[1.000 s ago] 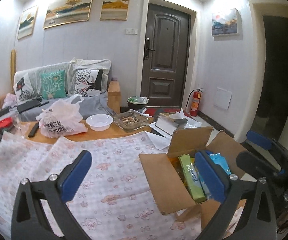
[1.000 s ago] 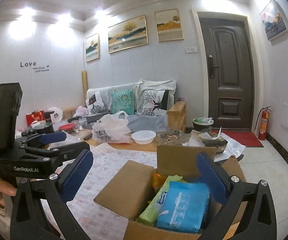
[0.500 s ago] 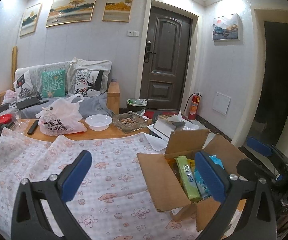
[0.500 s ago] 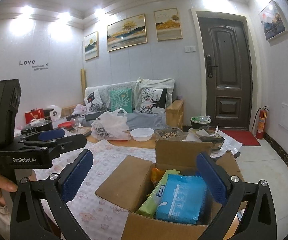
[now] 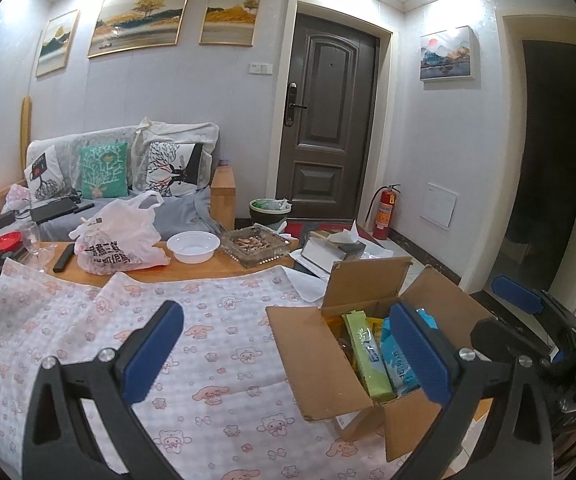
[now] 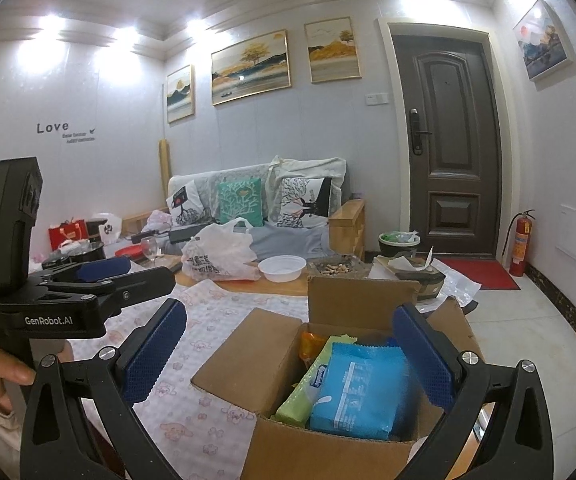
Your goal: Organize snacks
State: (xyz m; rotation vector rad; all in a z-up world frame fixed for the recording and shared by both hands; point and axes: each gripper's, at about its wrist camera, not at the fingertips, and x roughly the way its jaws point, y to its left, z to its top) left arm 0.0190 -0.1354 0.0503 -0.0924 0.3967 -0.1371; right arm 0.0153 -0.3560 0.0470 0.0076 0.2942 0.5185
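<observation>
An open corrugated cardboard box (image 6: 264,364) of glossy snack packets, a blue packet (image 6: 355,396) topmost, sits on the table's printed cloth (image 5: 216,360), both the left gripper (image 5: 288,352) and right gripper (image 6: 288,356) spread wide, empty, above it.

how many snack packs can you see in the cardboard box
3: a blue flat pack on top, a long green pack to its left, an orange pack behind. More may be hidden in the open cardboard box.
</observation>
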